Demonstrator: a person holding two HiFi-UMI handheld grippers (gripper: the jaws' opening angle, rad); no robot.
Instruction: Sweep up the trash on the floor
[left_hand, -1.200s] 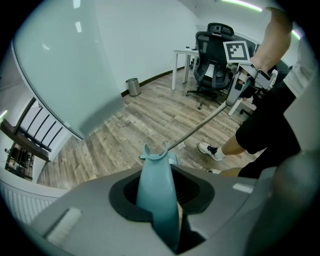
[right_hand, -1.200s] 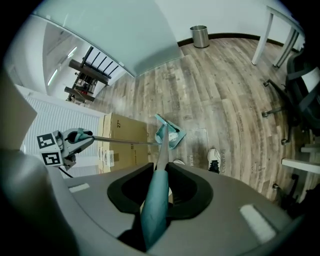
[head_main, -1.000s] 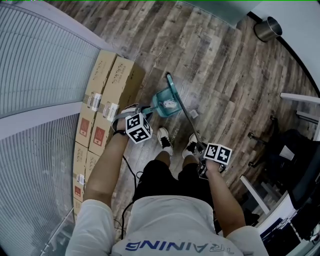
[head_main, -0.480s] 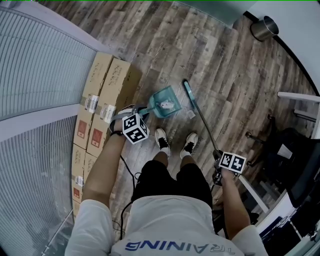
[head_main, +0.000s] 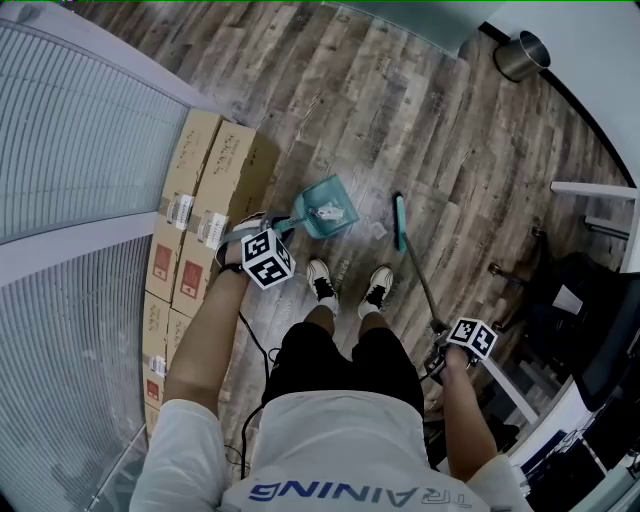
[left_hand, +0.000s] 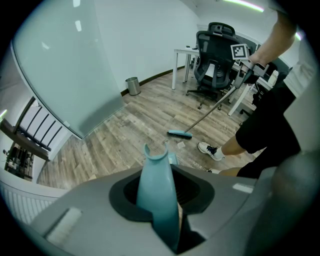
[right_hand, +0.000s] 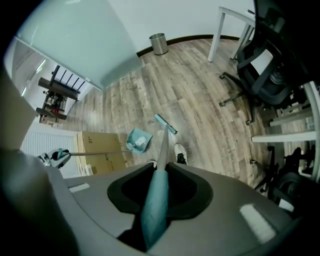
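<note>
My left gripper (head_main: 262, 256) is shut on the teal handle (left_hand: 157, 186) of a long-handled dustpan (head_main: 326, 206), which rests on the wood floor just ahead of the person's shoes. A white scrap (head_main: 329, 211) lies inside the pan. My right gripper (head_main: 466, 343), at the right by the person's hip, is shut on the teal grip (right_hand: 156, 200) of a broom. Its head (head_main: 400, 222) sits on the floor to the right of the dustpan, apart from it. A small pale scrap (head_main: 377, 230) lies between pan and broom head, also seen as a scrap (left_hand: 181, 144) beside the broom head (left_hand: 179, 133).
Stacked cardboard boxes (head_main: 198, 205) line the glass wall at the left, close to the dustpan. A metal bin (head_main: 521, 54) stands at the far right corner. A black office chair (head_main: 575, 300) and white desk (head_main: 598, 194) crowd the right side. The person's shoes (head_main: 322, 282) stand behind the pan.
The right gripper has moved right and back, and the broom head has swung from beside the dustpan out to the right. The left gripper and dustpan have stayed put.
</note>
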